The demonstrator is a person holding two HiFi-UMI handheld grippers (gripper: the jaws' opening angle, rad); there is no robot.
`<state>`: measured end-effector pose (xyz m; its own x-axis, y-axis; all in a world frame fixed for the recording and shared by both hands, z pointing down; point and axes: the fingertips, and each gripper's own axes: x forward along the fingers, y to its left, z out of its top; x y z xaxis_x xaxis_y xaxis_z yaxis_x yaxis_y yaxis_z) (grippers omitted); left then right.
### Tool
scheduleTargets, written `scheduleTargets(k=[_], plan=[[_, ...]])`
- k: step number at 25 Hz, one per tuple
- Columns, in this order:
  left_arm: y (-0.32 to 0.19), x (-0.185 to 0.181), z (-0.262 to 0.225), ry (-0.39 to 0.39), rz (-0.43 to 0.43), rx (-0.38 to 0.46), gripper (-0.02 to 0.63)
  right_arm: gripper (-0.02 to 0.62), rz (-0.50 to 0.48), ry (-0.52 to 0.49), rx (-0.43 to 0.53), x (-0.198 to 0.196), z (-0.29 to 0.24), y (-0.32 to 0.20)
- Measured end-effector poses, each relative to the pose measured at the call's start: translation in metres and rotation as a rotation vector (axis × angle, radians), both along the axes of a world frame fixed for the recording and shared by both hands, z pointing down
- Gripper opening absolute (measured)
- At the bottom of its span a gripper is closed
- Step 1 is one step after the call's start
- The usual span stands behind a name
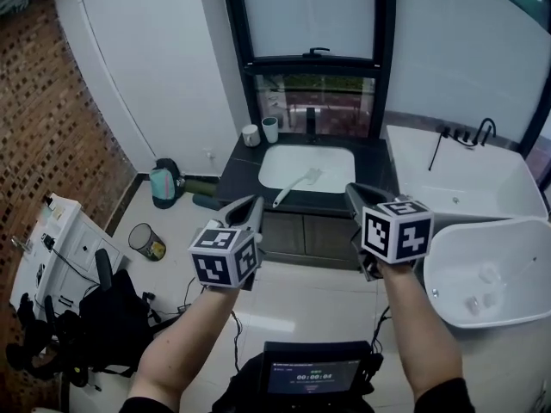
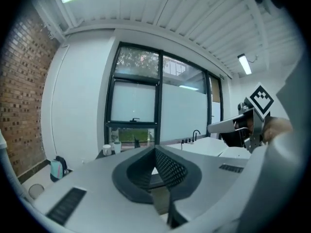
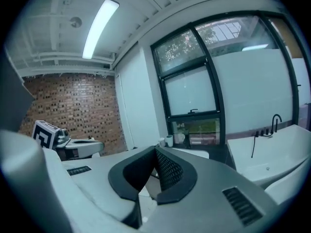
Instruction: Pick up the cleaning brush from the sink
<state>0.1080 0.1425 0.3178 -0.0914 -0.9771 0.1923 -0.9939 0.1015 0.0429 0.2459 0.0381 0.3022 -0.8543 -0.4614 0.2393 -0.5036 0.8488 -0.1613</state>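
head view alone shows cleaning brush inside sink.

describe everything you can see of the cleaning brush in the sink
The brush is all white and looks like plastic: a long thin handle with a wider head at one end. It lies flat and slanted in the white sink, with its head near the middle of the basin. The handle end points to the front left rim and seems to rest on it. Only the sink touches it. The bristles are too small to make out.
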Motion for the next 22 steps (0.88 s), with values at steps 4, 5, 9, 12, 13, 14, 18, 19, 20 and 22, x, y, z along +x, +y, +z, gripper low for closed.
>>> scheduleTargets(k=[4,5,9,12,13,14,18,19,20,22], plan=[[0.007,-0.05,-0.027,-0.044,-0.014,0.108,-0.015,-0.026,-0.006,-0.132,0.043,-0.026,-0.019,0.001],[0.007,-0.068,-0.032,-0.042,-0.015,0.125,-0.015,-0.028,0.001,-0.138,0.064,-0.037,-0.024,-0.001],[-0.005,-0.138,-0.04,-0.078,0.019,0.151,-0.015,-0.026,0.047,-0.118,0.137,-0.091,-0.032,-0.012],[-0.019,-0.195,-0.041,-0.078,0.061,0.144,-0.015,-0.026,0.082,-0.115,0.118,-0.145,-0.025,-0.029],[-0.026,-0.212,-0.04,-0.074,0.076,0.141,-0.015,-0.027,0.094,-0.11,0.111,-0.162,-0.022,-0.036],[-0.034,-0.229,-0.039,-0.074,0.084,0.14,-0.015,-0.026,0.106,-0.106,0.108,-0.178,-0.02,-0.045],[-0.077,-0.293,-0.03,-0.052,0.073,0.134,-0.015,-0.026,0.128,-0.072,0.102,-0.235,-0.011,-0.09],[-0.092,-0.306,-0.026,-0.05,0.069,0.129,-0.015,-0.026,0.13,-0.06,0.103,-0.246,-0.009,-0.103],[-0.108,-0.317,-0.023,-0.052,0.066,0.125,-0.015,-0.026,0.132,-0.052,0.103,-0.256,-0.007,-0.117],[-0.143,-0.336,-0.018,-0.059,0.065,0.117,-0.015,-0.026,0.133,-0.041,0.103,-0.275,-0.001,-0.149]])
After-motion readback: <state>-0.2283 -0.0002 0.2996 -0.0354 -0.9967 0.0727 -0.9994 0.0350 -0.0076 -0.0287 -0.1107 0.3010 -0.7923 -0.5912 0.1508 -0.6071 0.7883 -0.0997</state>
